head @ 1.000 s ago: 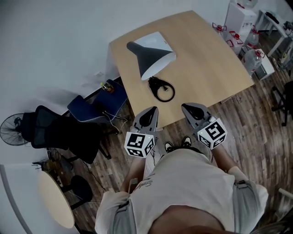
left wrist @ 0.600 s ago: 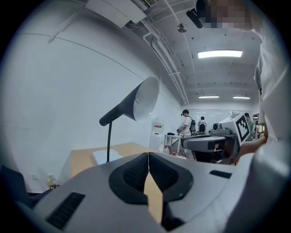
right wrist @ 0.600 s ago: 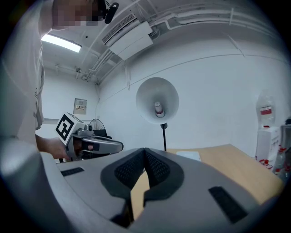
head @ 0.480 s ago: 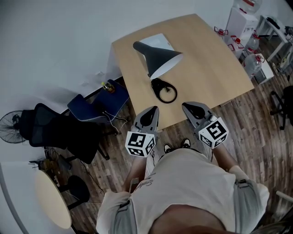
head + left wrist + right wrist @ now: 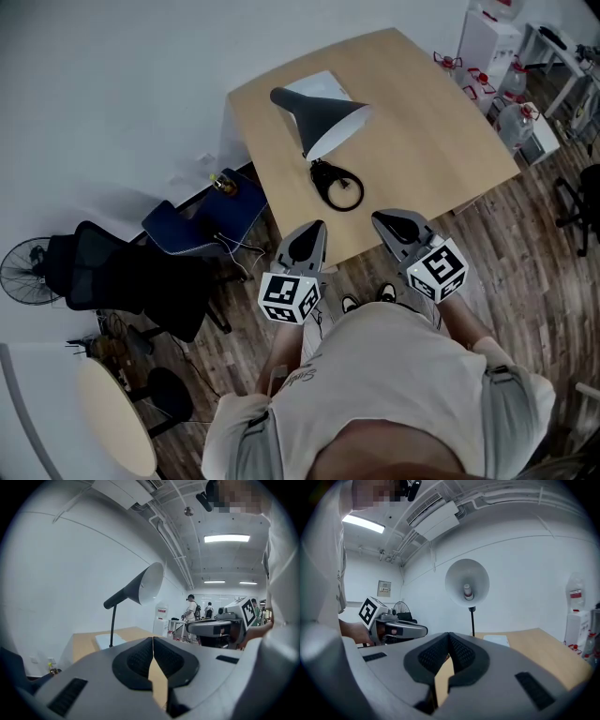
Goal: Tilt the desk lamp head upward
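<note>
Little has shifted in the past second: the left hand-held gripper [image 5: 312,232] and right hand-held gripper [image 5: 384,223] hover shut and empty at the desk's [image 5: 427,127] near edge. Beyond both, at upper centre, the lamp head [image 5: 319,117] stands on the desk, narrow end upper left and mouth lower right. Only the right gripper view looks into the shade at the bulb [image 5: 467,591]; the left shows it side-on.

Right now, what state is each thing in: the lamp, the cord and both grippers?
Desk lamp: upright on the table, shade facing the person, not held.
Black cord: coiled, lying flat on the table beside the lamp.
Left gripper: shut, empty, short of the lamp.
Right gripper: shut, empty, short of the lamp.
</note>
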